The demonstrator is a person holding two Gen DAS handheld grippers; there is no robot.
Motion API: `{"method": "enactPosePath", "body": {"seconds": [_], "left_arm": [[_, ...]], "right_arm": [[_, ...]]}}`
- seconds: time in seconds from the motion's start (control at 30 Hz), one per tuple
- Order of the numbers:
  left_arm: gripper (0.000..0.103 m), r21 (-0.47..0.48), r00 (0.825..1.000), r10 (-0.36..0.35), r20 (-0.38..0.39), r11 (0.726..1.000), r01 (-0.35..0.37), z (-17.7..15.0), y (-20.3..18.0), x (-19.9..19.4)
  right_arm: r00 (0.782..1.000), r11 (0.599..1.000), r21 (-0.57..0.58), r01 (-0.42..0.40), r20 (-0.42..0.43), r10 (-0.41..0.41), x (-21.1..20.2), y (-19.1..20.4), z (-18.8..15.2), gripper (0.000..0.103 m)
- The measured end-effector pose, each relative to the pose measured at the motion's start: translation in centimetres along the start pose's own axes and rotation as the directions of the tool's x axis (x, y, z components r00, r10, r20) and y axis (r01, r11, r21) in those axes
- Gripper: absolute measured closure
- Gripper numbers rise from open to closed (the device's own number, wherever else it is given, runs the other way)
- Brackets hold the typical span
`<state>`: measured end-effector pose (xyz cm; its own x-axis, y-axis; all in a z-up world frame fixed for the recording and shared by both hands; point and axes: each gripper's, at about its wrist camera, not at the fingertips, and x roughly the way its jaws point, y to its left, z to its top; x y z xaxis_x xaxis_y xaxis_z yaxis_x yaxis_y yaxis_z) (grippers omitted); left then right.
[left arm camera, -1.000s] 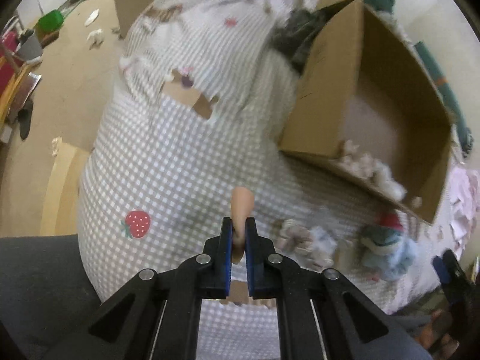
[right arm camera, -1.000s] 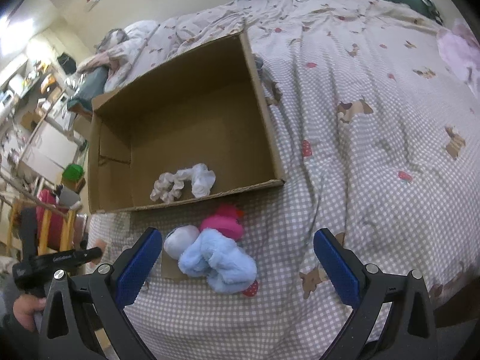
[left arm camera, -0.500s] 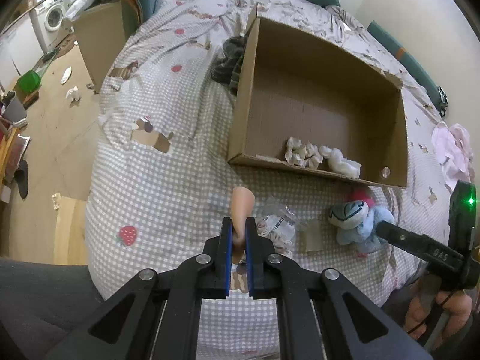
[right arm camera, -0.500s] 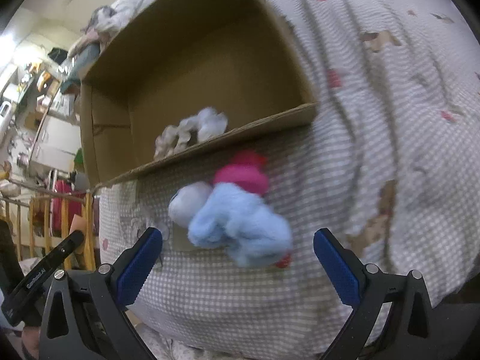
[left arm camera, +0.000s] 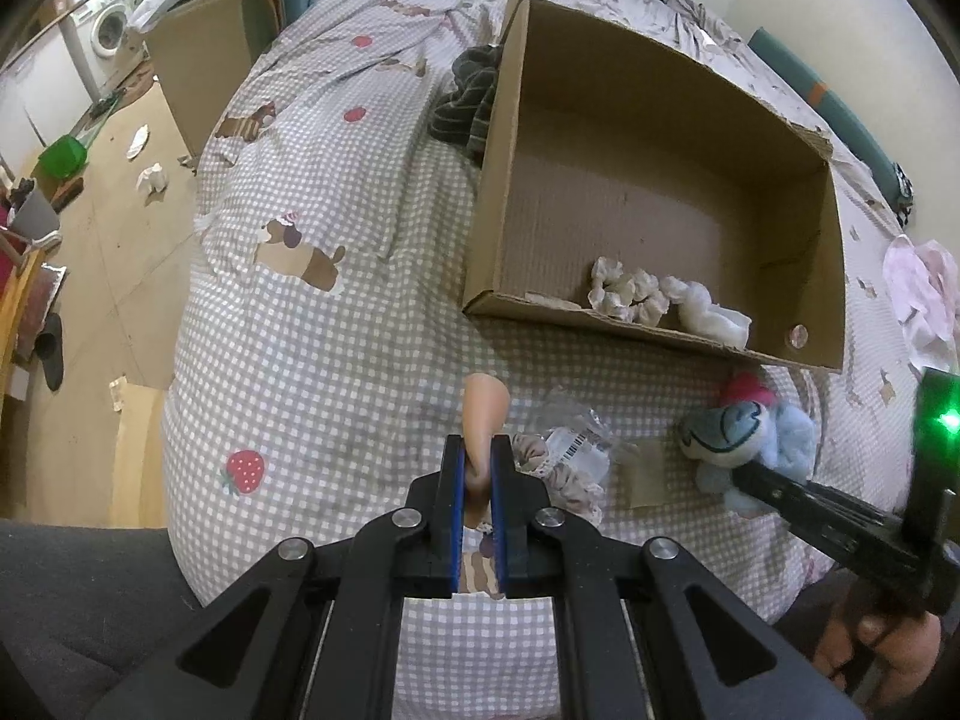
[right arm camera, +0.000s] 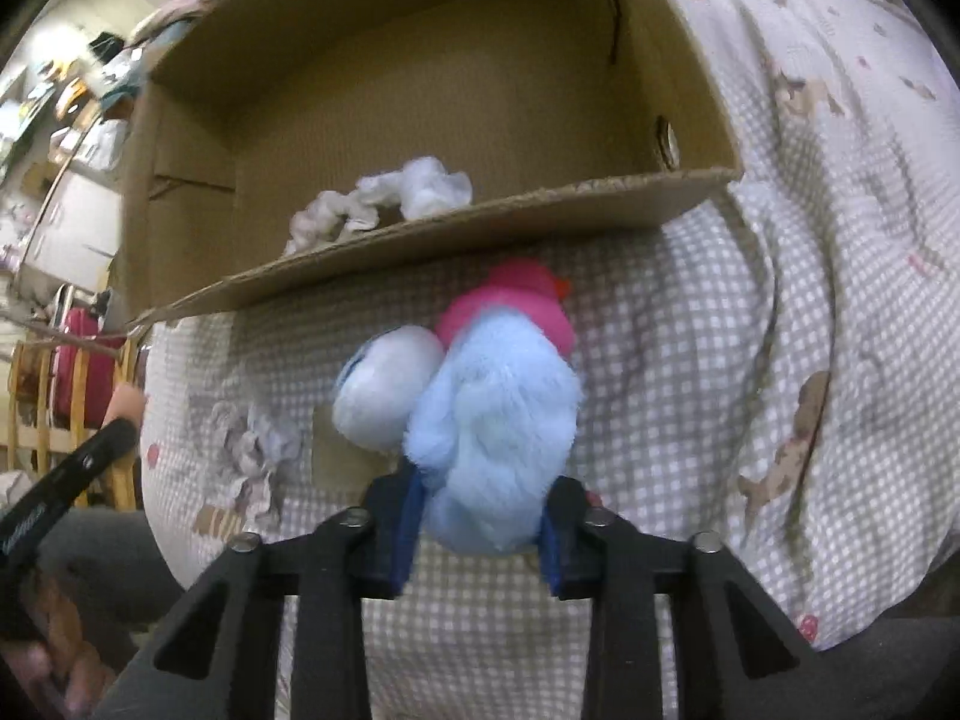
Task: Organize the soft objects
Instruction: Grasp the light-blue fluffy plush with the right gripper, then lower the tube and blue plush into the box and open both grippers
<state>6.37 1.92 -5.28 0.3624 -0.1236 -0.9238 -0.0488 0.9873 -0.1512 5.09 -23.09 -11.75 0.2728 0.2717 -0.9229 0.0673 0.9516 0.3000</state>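
Note:
My left gripper [left arm camera: 478, 450] is shut on a small peach-coloured soft piece [left arm camera: 485, 405], held above the checked bedspread [left arm camera: 312, 360]. My right gripper [right arm camera: 480, 516] has its jaws closing, with the blue pads against the sides of a light-blue plush toy [right arm camera: 498, 414] with a pink cap, which lies just in front of the open cardboard box [right arm camera: 480, 222]. The left wrist view shows the same plush toy [left arm camera: 750, 426] with the right gripper's finger [left arm camera: 780, 495] at it. White fluffy pieces [left arm camera: 660, 294] lie inside the box [left arm camera: 504, 180].
A crumpled packet with a frilly fabric piece [left arm camera: 570, 450] and a cardboard scrap [left arm camera: 651, 474] lie between the grippers. A dark striped cloth [left arm camera: 471, 102] sits at the box's left wall. Pink fabric [left arm camera: 924, 288] lies far right. The bed drops to a littered floor [left arm camera: 120, 210] on the left.
The right gripper sank toward the blue plush toy and its wide-open jaws came in around it. The left gripper kept its hold on the peach piece while its view swung toward the box.

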Motion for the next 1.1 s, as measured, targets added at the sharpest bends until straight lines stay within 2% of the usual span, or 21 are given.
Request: {"method": "enactPosePath", "body": {"seconds": [0.17,0.27,0.43,0.6,0.67,0.83,1.1], "left_arm": [[0.096,-0.012,1.0,0.016,-0.005,1.0,-0.016,0.0,0.4,0.3],[0.096,-0.018,1.0,0.026,0.007,1.0,-0.026,-0.1,0.6,0.1],[0.096,-0.016,0.999,0.022,0.036,1.0,-0.021,-0.2,0.4,-0.7],[0.096,-0.011,0.993,-0.038,0.11,0.999,0.039,0.1,0.0,-4.0],[0.096,0.006,0.99,-0.03,0.138,1.0,0.029,0.5,-0.5,-5.2],[0.096,0.061,0.979,-0.039,0.199,0.998,0.028,2.5,-2.2,-7.8],[0.096,0.104,0.969,-0.077,0.236,0.993,0.054,6.0,-4.4,-9.1]], "right_arm": [[0.994,0.993,-0.048,-0.104,0.016,0.105,-2.7,-0.2,-1.4,0.08],[0.983,0.982,-0.073,-0.176,0.033,0.178,-4.4,0.1,-2.6,0.081],[0.977,0.976,-0.096,-0.196,0.069,0.203,-6.2,0.3,-3.9,0.081],[0.963,0.971,-0.111,-0.212,0.143,0.226,-9.0,-0.1,-3.8,0.081],[0.958,0.972,-0.122,-0.2,0.182,0.22,-10.3,-0.3,-3.6,0.081],[0.943,0.973,-0.13,-0.19,0.251,0.218,-13.1,-0.4,-2.1,0.081],[0.925,0.976,-0.14,-0.168,0.32,0.205,-15.6,-0.3,1.0,0.081]]}}
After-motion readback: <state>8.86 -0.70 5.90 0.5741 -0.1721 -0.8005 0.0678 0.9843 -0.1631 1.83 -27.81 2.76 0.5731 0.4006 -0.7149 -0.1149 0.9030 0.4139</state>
